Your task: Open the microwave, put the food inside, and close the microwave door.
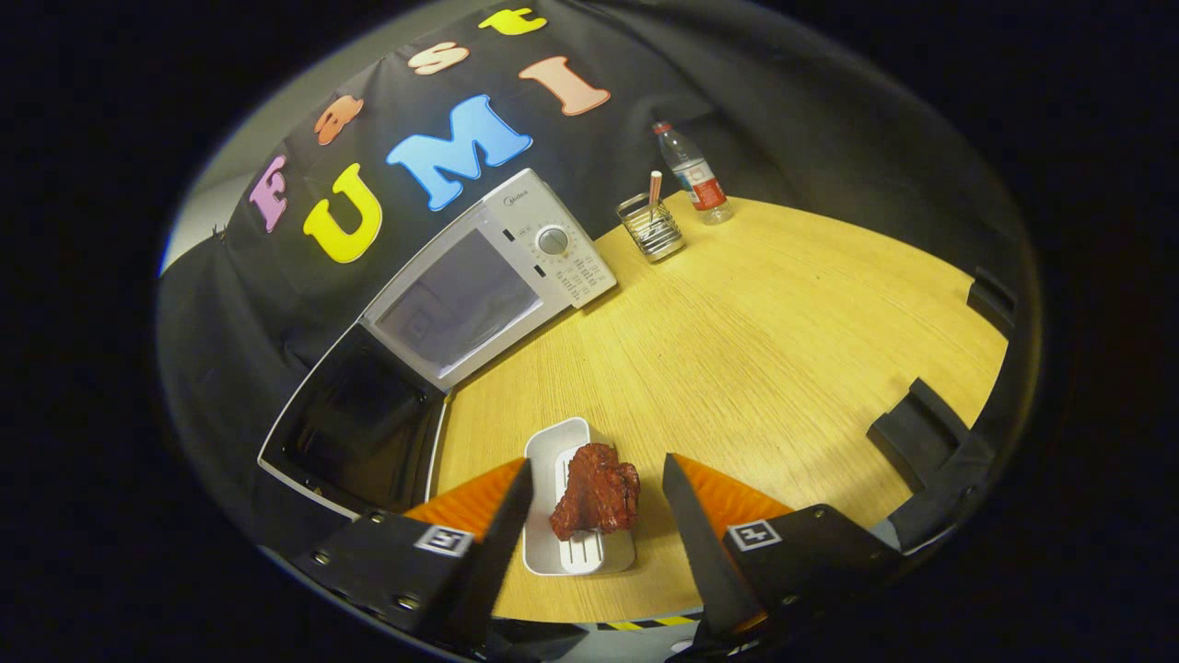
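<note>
Gripper view shows my tongs spread apart around the red meat on its white tray, with the microwave door open beyond, so I think I should squeeze both sides gently.

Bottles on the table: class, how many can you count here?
1. The plastic bottle stands at the far edge of the table, beside the wire holder, well beyond the open jaws of the gripper.

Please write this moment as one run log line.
microwave door: open | food on white tray, table | gripper: open, fingers either side of food
</note>
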Motion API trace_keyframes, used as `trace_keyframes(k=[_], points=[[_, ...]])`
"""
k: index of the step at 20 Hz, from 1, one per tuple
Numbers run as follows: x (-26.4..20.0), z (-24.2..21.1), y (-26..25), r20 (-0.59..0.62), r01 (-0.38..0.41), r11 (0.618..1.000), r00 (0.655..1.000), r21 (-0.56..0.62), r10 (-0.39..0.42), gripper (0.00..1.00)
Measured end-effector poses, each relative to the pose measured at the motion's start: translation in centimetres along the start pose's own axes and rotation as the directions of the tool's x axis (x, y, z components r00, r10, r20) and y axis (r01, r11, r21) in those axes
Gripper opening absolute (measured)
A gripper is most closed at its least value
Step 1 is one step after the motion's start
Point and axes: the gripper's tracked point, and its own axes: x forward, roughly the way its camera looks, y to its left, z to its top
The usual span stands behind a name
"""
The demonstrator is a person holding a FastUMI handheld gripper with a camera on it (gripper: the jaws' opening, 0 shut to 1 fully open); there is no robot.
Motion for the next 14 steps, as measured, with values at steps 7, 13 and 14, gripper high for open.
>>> trace_keyframes(k=[7,13,14], points=[[0.6,-1.3,-0.1,-0.064,-0.034,0.993,0.997,0.110,0.041,0.37],[0.1,-1.3,1.0,-0.101,-0.076,0.989,0.991,0.130,0.090,0.14],[0.1,-1.7,1.4,-0.109,-0.084,0.987,0.989,0.134,0.099,0.14]])
